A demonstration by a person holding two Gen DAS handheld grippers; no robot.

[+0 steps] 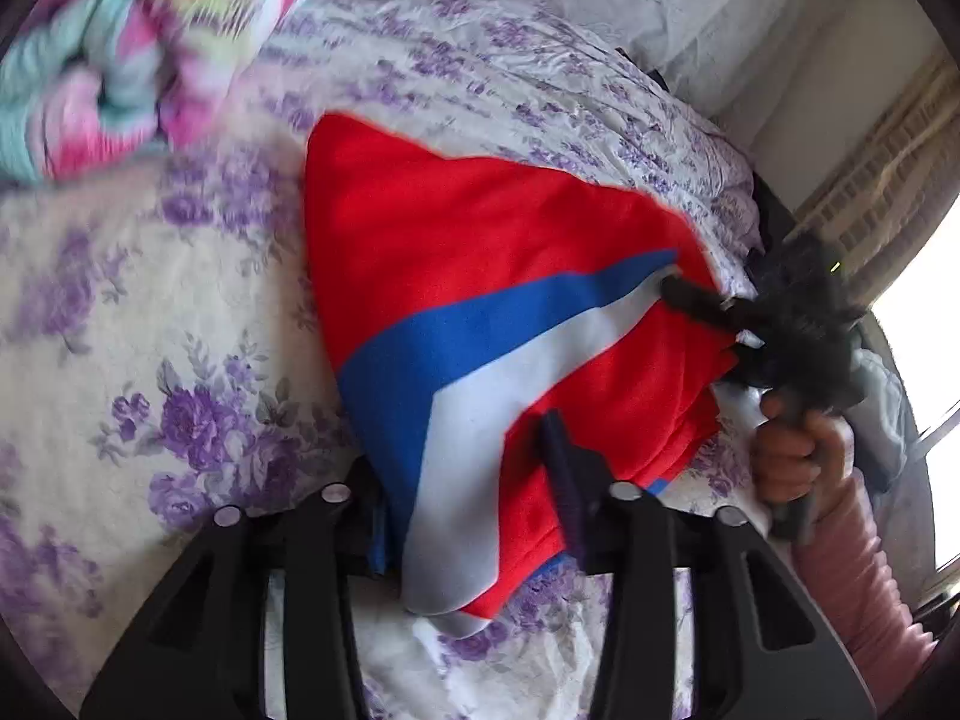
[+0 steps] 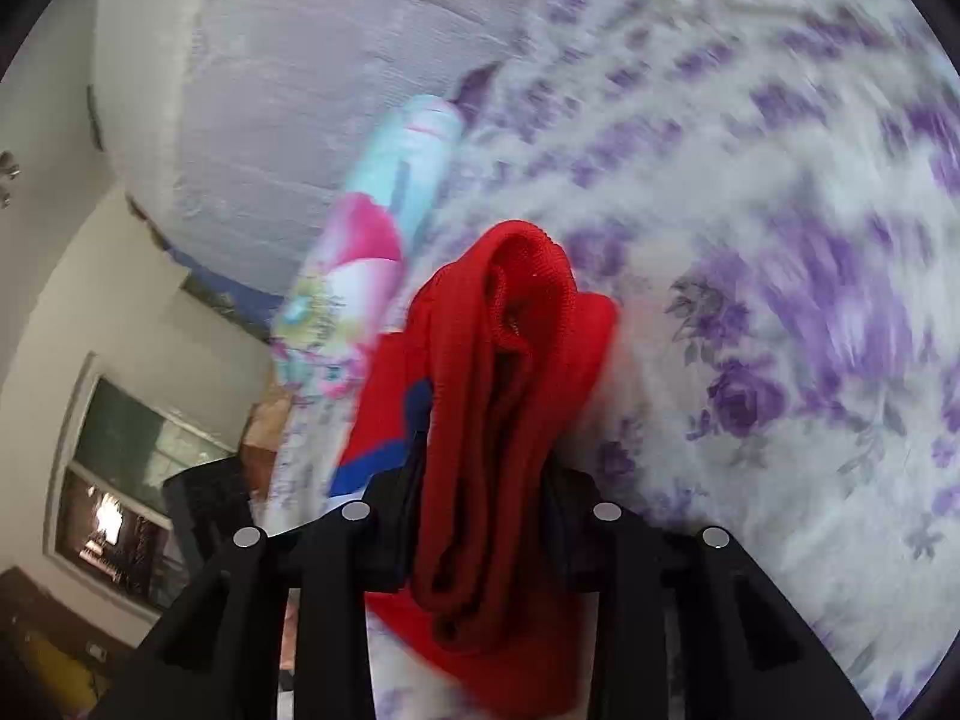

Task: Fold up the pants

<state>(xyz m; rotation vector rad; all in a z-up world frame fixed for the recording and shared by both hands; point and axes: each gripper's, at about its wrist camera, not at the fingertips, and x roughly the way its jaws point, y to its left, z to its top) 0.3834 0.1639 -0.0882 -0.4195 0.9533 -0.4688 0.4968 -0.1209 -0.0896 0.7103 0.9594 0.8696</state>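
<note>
Pants (image 1: pixel 456 276) in red knit with a blue and white chevron hang partly lifted over the bed (image 1: pixel 150 312), held at two edges. My left gripper (image 1: pixel 474 516) is clamped on the near edge, with cloth bunched between its jaws. My right gripper (image 2: pixel 480 516) is clamped on a thick gathered wad of red fabric, several layers deep; the left wrist view shows it gripping the far corner.

I judge the fabric light, soft and limp. It will sag between grips and will not hold a crease unaided. Grips belong at the hems or the waistband corners, where the layers stack and give the pads purchase; a single layer may slip free.

Under it lies a floral bedspread, white with purple flowers, soft and wrinkled, so the fold will settle unevenly. A tie-dye garment (image 1: pixel 120 72) lies near, apart from the pants. A pale wall (image 2: pixel 288 48) and a window (image 2: pixel 120 468) stand beyond the bed.
</note>
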